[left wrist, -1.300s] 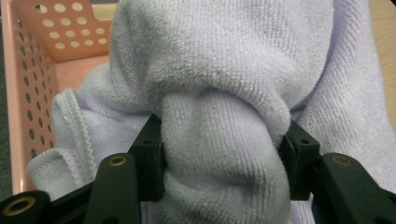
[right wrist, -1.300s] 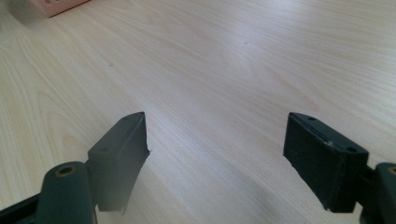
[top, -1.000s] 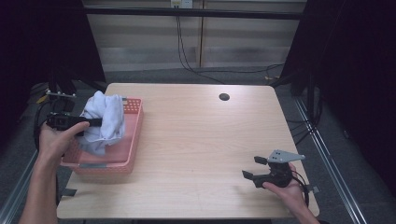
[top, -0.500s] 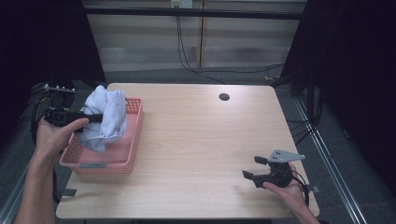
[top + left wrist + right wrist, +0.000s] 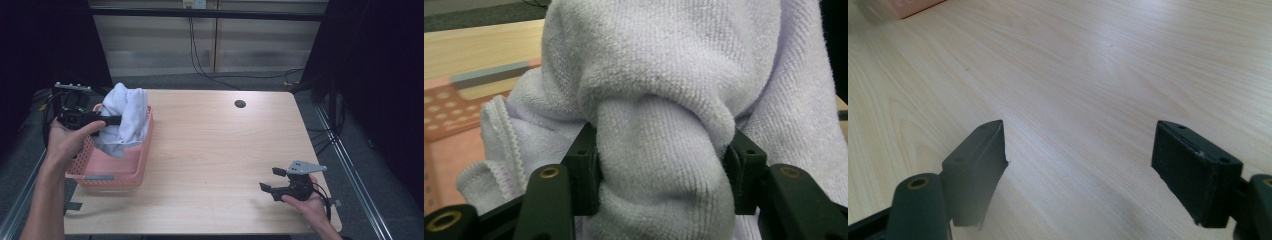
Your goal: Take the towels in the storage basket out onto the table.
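Observation:
A pale lilac-white towel (image 5: 126,117) hangs bunched over the pink perforated basket (image 5: 112,170) at the table's left. My left gripper (image 5: 111,120) is shut on a thick fold of that towel (image 5: 664,150), which bulges between its two black jaws. The towel's lower end still reaches into the basket. Near the table's front right corner my right gripper (image 5: 271,181) rests low over the wood, open, with bare tabletop between its jaws (image 5: 1080,160).
A small dark round hole (image 5: 240,104) sits in the light wooden table (image 5: 215,150) toward its far edge. Cables run over the floor behind the table. Dark curtains close in both sides. A corner of the basket (image 5: 903,7) lies far off in the right gripper view.
My left gripper has lifted the towel a little higher and carried it toward the far side of the basket. The right gripper has stayed put.

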